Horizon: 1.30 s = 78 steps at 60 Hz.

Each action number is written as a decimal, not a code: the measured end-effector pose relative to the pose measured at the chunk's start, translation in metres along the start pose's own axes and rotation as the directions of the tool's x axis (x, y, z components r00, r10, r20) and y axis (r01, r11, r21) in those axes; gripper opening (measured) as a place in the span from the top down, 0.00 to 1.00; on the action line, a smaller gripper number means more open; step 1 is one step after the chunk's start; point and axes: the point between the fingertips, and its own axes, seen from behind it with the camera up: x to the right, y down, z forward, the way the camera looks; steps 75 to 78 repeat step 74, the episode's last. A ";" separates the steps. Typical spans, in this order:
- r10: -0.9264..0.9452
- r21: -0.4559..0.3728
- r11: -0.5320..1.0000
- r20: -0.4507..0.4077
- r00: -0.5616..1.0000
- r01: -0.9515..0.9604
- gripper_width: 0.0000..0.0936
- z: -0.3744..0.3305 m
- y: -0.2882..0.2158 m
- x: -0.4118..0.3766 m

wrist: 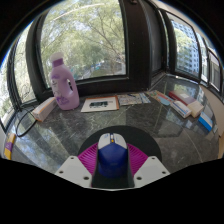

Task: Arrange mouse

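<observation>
A blue and white computer mouse (111,157) sits between my two fingers, its white nose pointing ahead over the dark glossy table (150,122). My gripper (111,165) has its magenta pads (90,158) pressed against both sides of the mouse. The mouse appears held just above or at the table surface; I cannot tell which. The rear of the mouse is hidden low between the fingers.
A pink bottle (64,83) stands at the far left near the window. Papers (100,103) lie at the far middle of the table, and books and boxes (180,102) are stacked at the far right. A cable (25,120) runs along the left.
</observation>
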 end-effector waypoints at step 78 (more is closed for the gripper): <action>-0.111 0.228 0.964 -0.112 0.988 0.134 0.09 -0.327 0.018 -0.026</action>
